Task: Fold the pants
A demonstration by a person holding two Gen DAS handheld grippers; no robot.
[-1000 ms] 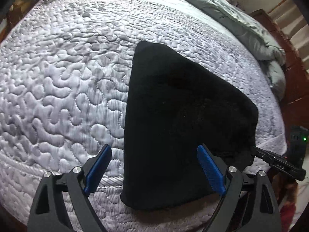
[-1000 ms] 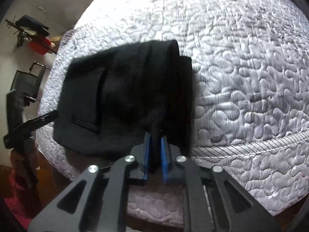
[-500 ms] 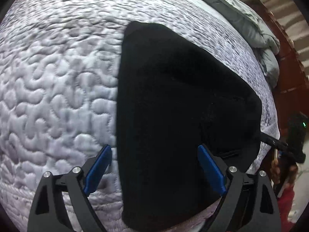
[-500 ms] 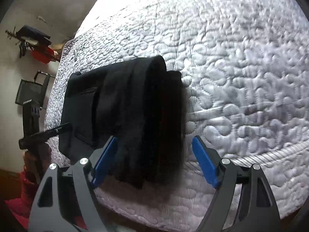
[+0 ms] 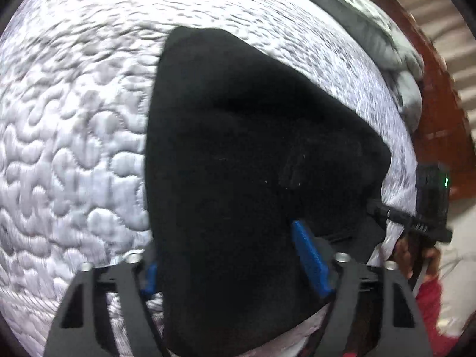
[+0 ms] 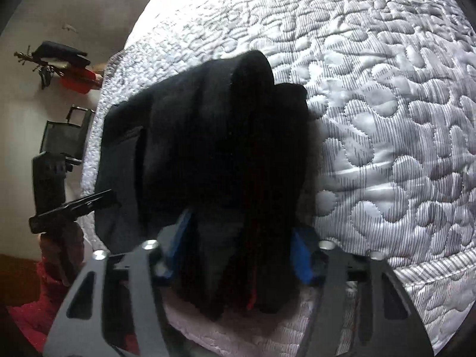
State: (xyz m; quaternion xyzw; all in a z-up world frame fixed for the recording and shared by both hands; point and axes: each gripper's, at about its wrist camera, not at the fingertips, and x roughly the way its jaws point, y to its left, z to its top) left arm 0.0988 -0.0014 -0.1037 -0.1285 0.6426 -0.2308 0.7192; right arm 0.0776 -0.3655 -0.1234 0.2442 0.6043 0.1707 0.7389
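Black pants (image 5: 255, 160) lie folded in a thick stack near the front edge of a white quilted bed (image 5: 65, 136). My left gripper (image 5: 229, 255) straddles their near end. Its jaws are closing on the cloth, which fills the gap and covers the left pad's tip. In the right wrist view the pants (image 6: 214, 136) show as bunched layers. My right gripper (image 6: 241, 244) is closing on them, its blue pads (image 6: 303, 255) against both sides of the stack. Each gripper also shows in the other's view, the right gripper (image 5: 413, 223) and the left gripper (image 6: 74, 208).
A grey duvet (image 5: 389, 41) is heaped at the bed's far right, with brown wooden furniture (image 5: 440, 113) beyond it. A person's red sleeve (image 5: 428, 303) is at the lower right. A black chair (image 6: 64, 136) stands by the wall left of the bed.
Both grippers came down closer to the pants. The right one let go of a pinched fold, opened wide, then narrowed around the stack. The left jaws went from wide to closing on the cloth.
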